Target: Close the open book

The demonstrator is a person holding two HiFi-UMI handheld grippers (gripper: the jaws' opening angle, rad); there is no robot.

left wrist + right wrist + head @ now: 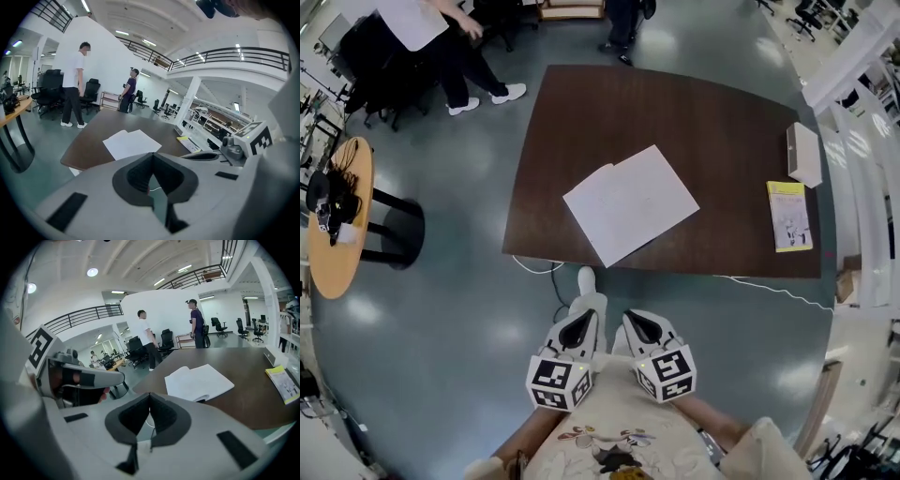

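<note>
- Left gripper (578, 325) and right gripper (641, 327): both have jaws fully together with nothing between them. They sit side by side close to the person's body, over the floor.
- Open white book (630, 203): lies flat, pages up, on the dark brown counter (722, 122), close to its near edge and toward its near-left corner.
- Orientation: rotated on the counter, so one corner points back at the grippers. The spread's long axis runs near-left to far-right in the head view. The spine fold crosses it, starting from the notch on the far edge.
- Key relation: the book is straight ahead of both grippers and well apart from them, with the counter edge in between. Its near corner sits roughly between the two gripper lines. The left gripper view has it slightly left of centre, the right gripper view slightly right.
- My read: neither hand is clearly nearer, so either half could be flipped over the spine. The approach hasn't reached the counter yet.
- Farther out: a yellow booklet (789, 216) and a white box (804, 155) sit at the counter's right end, well clear of the book.
</note>
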